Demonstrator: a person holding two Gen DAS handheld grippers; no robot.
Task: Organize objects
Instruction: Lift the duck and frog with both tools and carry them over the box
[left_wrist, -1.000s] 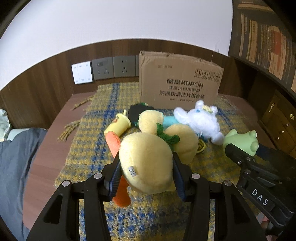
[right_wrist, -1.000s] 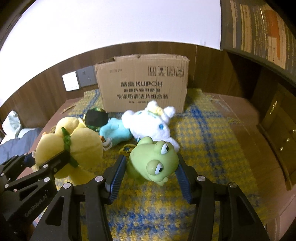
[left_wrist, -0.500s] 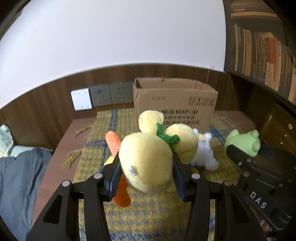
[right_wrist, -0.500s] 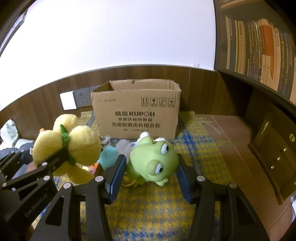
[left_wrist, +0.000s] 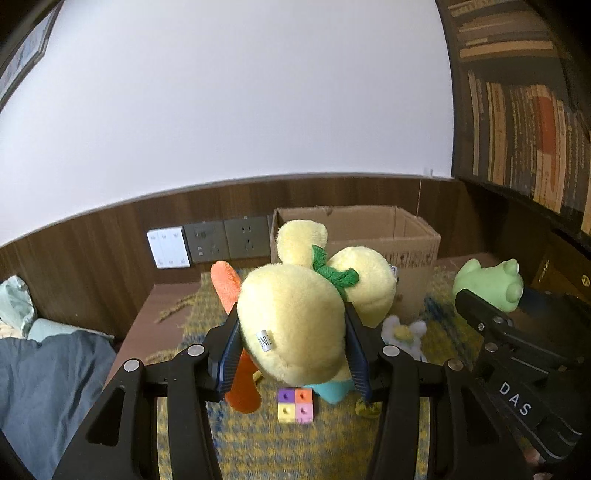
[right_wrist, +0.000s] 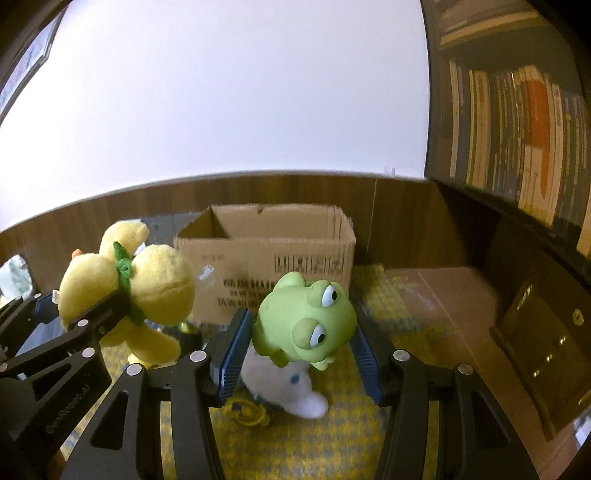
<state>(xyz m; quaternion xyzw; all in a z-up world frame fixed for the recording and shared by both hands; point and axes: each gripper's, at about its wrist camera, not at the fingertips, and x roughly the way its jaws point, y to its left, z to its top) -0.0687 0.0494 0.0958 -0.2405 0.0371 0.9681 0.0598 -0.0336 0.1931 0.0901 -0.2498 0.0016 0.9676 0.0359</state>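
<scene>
Item: yellow plush (left_wrist: 295, 321). It was held off the surface in the left tool (left_wrist: 291, 350), whose pads were pressed into its rounded body; a green collar (left_wrist: 334, 275) and an orange part (left_wrist: 227, 284) were noted on it. It was judged light and soft, yielding under the pads, unlikely to break if dropped; the fullest part of the body was judged the best hold, limbs being too floppy.

Item: green frog (right_wrist: 306, 321). It was clamped across the head by the right tool (right_wrist: 301, 354) and held clear of the surface. From its smooth sheen it was judged a light rubbery toy, springy and somewhat slippery; a hold across the widest part of the head was judged safest.

Item: box (right_wrist: 273, 254). Cardboard, open-topped, set at the back of the surface against the wood panelling; its inside was only partly seen.

Left lying on the checked cloth (left_wrist: 266, 446): a white plush (right_wrist: 284, 387), a teal plush (left_wrist: 334, 391), a four-coloured block (left_wrist: 295, 404), a yellow cord (right_wrist: 247, 410).

Change from a second before: both toys had been raised well above the cloth, grips unchanged; the box's open top, then hidden behind its front wall, had come into sight; the block had been uncovered.
</scene>
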